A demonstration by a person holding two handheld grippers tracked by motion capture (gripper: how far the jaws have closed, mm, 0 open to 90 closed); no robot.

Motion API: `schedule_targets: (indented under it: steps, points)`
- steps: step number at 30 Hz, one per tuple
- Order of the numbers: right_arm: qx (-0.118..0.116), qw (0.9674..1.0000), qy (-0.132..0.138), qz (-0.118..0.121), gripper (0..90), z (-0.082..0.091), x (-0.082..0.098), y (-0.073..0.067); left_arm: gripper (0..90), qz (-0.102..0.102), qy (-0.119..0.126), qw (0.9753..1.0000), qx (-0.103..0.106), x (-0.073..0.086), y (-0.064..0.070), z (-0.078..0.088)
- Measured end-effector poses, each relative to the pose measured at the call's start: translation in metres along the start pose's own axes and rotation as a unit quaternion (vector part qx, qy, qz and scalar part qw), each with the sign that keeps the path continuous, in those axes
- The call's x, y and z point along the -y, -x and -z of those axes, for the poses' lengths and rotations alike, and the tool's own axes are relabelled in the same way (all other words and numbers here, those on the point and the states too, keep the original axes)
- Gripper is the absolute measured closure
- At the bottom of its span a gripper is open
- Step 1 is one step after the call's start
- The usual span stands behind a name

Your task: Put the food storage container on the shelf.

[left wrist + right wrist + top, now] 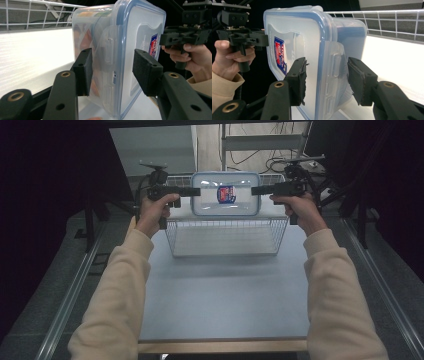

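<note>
So the plastic box (226, 194) was hanging right over the wire basket (225, 237), long side running left-right. Left gripper (192, 192) and right gripper (256, 190) each pinched one short end, equally near, basket straight below it.

Light is glaring off the table (32, 55) beside the box (226, 194); surroundings are staying dim, slightly soft.

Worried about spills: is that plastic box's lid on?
On: the blue-rimmed lid sits flush on the box, its side flap folded down.
</note>
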State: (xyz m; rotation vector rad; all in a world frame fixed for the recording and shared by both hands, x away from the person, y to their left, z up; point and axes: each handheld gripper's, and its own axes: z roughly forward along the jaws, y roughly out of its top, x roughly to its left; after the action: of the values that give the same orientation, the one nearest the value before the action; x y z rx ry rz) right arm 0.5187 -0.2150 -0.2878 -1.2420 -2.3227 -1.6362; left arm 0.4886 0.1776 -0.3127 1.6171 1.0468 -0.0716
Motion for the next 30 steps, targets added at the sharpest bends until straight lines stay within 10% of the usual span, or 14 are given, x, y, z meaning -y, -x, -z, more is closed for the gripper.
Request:
schedule_targets:
  steps: [15,20,30]
  points:
    - [0.016,0.9959,0.003,-0.089,47.4,-0.013,-0.011,0.018,50.3,0.085,0.025,0.9961,-0.001,-0.01,-0.021,-0.019]
    - [0.034,0.9923,-0.006,-0.119,45.1,-0.017,-0.013,0.019,48.5,0.092,0.03,0.9951,-0.019,-0.011,-0.025,-0.025]
    - [0.087,0.9899,0.035,-0.106,42.1,-0.011,-0.004,0.015,40.4,0.063,0.032,0.9965,-0.044,-0.008,-0.02,-0.024]
